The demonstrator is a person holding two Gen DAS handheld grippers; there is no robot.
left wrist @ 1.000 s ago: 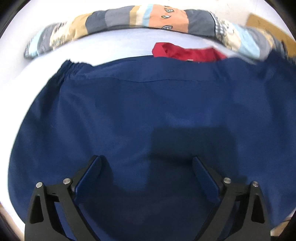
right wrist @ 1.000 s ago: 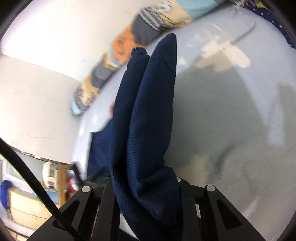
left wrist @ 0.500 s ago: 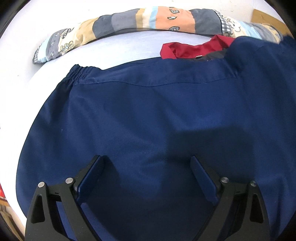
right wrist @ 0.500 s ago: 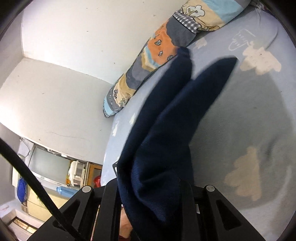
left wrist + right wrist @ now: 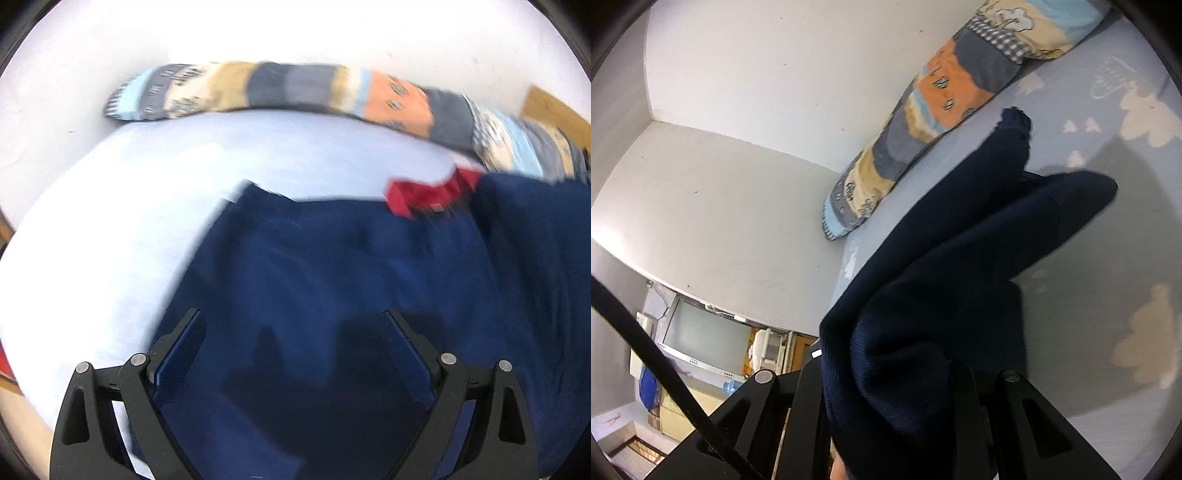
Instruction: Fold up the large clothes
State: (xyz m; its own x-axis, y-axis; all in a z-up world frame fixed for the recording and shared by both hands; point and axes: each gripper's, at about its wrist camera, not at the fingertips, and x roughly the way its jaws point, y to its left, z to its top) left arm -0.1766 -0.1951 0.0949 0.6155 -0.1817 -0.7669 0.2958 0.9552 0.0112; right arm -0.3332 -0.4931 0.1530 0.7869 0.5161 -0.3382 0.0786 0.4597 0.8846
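A large navy garment lies spread on the pale blue bed sheet; this view is blurred. My left gripper hovers over the garment's near left part, jaws wide open with nothing pinched between them. In the right wrist view, my right gripper is shut on a bunched fold of the same navy garment. That fold is lifted off the sheet and drapes forward over the fingers, hiding their tips.
A long patchwork bolster lies along the white wall at the back of the bed. A red garment sits at the navy garment's far edge. The cloud-print sheet stretches to the right. Furniture and a doorway stand beyond the bed's left end.
My left gripper has risen and shifted, so more bare sheet shows on the left. The right gripper has lifted further with the navy fold in it; more wall is in view.
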